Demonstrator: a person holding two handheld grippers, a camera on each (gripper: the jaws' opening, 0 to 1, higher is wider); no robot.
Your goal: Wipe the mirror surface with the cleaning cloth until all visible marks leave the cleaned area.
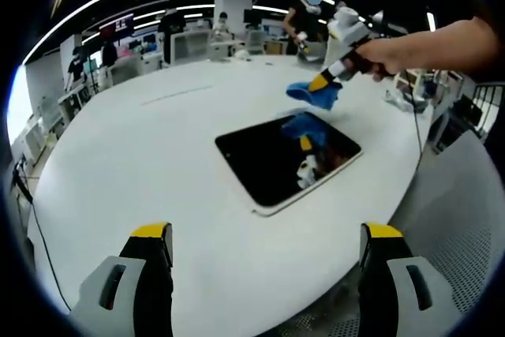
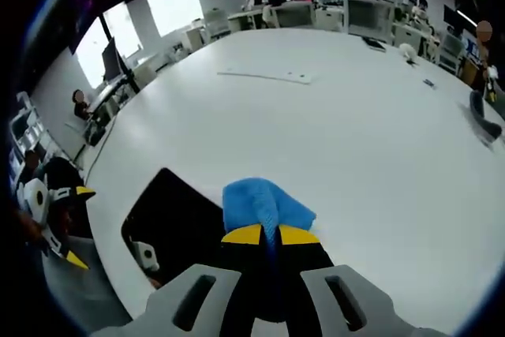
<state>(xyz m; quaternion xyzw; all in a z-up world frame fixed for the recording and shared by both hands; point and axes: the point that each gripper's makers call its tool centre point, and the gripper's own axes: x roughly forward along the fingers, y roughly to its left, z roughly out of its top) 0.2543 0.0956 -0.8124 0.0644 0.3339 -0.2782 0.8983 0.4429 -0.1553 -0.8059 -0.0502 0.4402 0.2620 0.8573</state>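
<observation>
1. Open office space surrounds a large white round table [image 1: 158, 163], with desks, monitors and several people in the background under long strip lights.
2. On the table lies a rectangular mirror [image 1: 272, 165] with a dark reflective face and a pale frame, set near the table's edge on the right of the left gripper view; in the right gripper view it sits at the lower left [image 2: 177, 222].
3. The right gripper [image 1: 325, 80] comes into the left gripper view from the upper right, held by a person's hand [image 1: 387, 54], and its jaws are pinched on a blue cleaning cloth [image 1: 316, 94].
4. In the right gripper view the cloth [image 2: 264, 207] bunches just past the yellow-tipped jaws, which are pressed together on it.
5. The cloth hangs just beyond the mirror's far edge; whether it touches the table or the glass is hard to judge, though its blue reflection shows in the mirror.
6. The left gripper [image 1: 268, 246] has its jaws spread wide apart with nothing between them, held over the near part of the table, short of the mirror.
7. A thin pale strip [image 2: 264, 76] lies farther out on the table.
</observation>
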